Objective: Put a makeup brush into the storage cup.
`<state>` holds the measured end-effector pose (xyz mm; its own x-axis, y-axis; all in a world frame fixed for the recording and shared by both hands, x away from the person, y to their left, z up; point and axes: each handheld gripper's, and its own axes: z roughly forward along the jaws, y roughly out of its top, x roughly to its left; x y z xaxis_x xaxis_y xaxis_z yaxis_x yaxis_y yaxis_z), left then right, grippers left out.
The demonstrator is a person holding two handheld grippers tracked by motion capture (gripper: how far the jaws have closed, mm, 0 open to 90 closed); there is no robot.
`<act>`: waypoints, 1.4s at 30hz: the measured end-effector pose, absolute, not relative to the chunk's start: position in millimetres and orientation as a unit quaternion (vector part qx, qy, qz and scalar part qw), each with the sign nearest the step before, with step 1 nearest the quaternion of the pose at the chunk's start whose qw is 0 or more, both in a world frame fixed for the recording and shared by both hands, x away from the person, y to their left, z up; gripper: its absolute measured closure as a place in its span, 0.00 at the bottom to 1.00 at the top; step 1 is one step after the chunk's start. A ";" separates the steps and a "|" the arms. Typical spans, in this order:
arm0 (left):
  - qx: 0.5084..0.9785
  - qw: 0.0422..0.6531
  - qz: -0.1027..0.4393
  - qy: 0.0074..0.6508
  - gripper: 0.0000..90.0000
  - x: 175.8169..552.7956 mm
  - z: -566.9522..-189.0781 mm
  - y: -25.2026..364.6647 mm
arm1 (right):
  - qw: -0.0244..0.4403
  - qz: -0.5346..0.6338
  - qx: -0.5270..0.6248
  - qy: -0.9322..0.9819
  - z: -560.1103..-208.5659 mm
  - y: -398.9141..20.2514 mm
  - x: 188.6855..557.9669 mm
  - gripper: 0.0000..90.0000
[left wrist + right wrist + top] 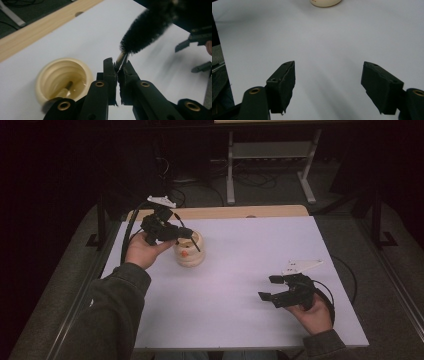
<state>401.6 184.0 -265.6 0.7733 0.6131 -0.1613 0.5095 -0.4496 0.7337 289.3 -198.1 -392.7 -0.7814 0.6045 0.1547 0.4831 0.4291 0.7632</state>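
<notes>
Two grippers: the left gripper (181,234) at upper left, the right gripper (272,287) at lower right. One cream pot (189,251) left of centre. One black brush (145,31) at upper right. One white table (250,255).

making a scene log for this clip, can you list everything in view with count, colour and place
holder: one, cream ribbed cup, far left of the sheet; another handle stands inside it in the left gripper view
brush: one, black bristles on a pale handle, clamped in the left gripper above the sheet
sheet: one, white, covers the table top
table: one, light wood, its far edge shows beyond the sheet
metal frame: one, grey, on the floor behind the table
cables: several, black, on the floor by the frame
left gripper: one, black, shut on the brush handle, above the holder
right gripper: one, black, jaws wide apart, nothing between them, near right of the sheet
hands: two, grey sleeves, one on each gripper
</notes>
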 end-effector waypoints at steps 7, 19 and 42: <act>0.840 0.402 0.089 0.353 0.94 412.1 -262.8 189.0 | 0.068 0.426 0.326 0.841 -391.9 -198.2 289.4 0.30; 0.818 0.403 0.107 0.396 0.94 426.5 -268.0 199.4 | 0.071 0.431 0.324 0.839 -391.7 -199.9 290.5 0.30; 0.804 0.388 0.119 0.436 0.94 432.3 -296.9 202.4 | 0.067 0.431 0.324 0.839 -392.0 -199.3 290.8 0.30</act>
<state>432.3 202.4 -296.9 0.5922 0.7926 -0.1456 0.6075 -0.3203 0.7269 290.8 -199.3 -392.0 -0.7807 0.6020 0.1676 0.4867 0.4177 0.7672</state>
